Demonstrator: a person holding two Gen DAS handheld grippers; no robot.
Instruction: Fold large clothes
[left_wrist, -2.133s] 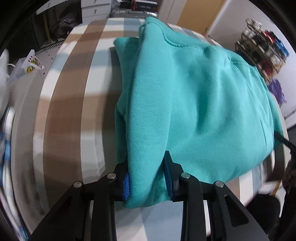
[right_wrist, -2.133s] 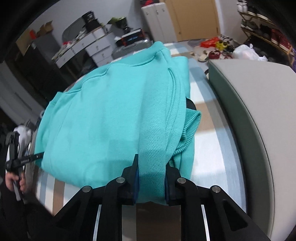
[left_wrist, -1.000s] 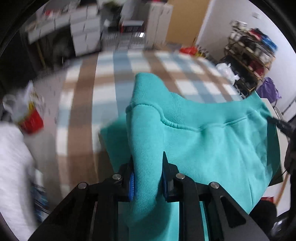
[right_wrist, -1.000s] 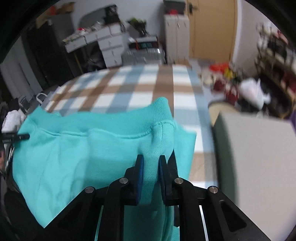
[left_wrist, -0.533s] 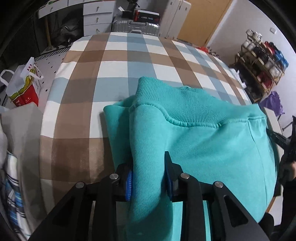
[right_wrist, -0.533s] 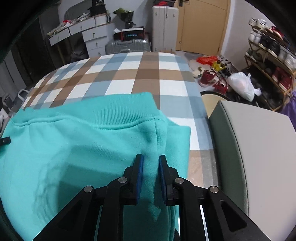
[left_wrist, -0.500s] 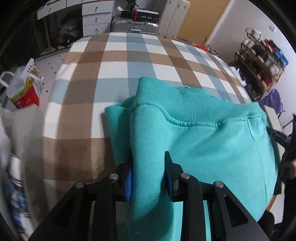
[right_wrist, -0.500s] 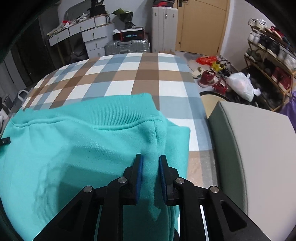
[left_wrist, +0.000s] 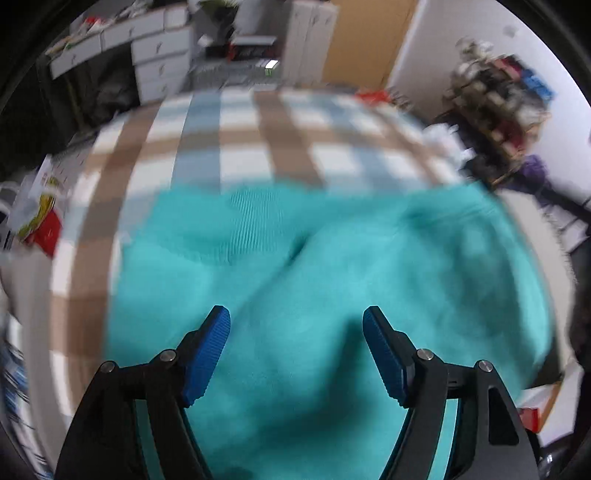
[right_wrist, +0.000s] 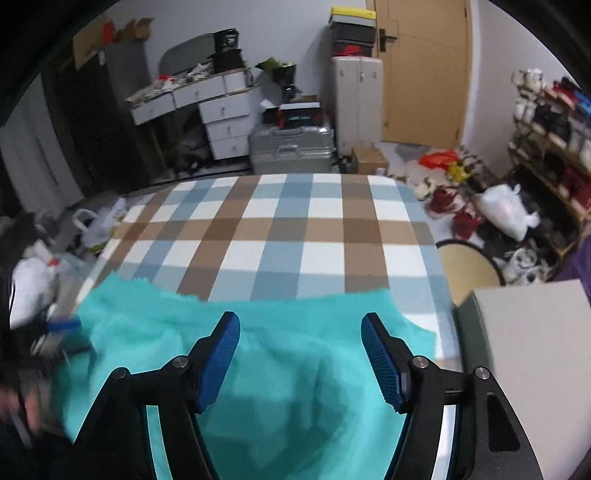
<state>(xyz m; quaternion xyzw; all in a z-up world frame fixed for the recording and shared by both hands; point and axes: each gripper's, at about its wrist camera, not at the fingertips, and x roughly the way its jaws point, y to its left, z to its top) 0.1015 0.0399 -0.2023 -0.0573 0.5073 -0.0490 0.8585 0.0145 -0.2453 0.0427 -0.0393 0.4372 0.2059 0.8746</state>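
Note:
A teal sweatshirt (left_wrist: 332, 280) lies folded on the checked bedspread (left_wrist: 240, 155), its ribbed hem toward the far side. My left gripper (left_wrist: 297, 332) hovers over its near part; the jaws are opening, and the cloth lies below the blue pads, not pinched. In the right wrist view the same sweatshirt (right_wrist: 295, 354) fills the near part of the bedspread (right_wrist: 295, 229). My right gripper (right_wrist: 301, 338) is above it, jaws opening too, with nothing pressed between the pads. The left wrist view is blurred by motion.
A grey cushioned block (right_wrist: 535, 350) stands at the bed's right. Drawers (right_wrist: 221, 122), a silver suitcase (right_wrist: 291, 147) and a wooden door (right_wrist: 424, 74) lie beyond the bed. Shoe racks (right_wrist: 554, 122) and bags (right_wrist: 506, 210) crowd the right. A person's hand (right_wrist: 22, 410) is at the far left.
Both grippers have let go of the sweatshirt's folds and spread their jaws wide. The garment has dropped flat on the bedspread, and both cameras have shifted, the left one blurring.

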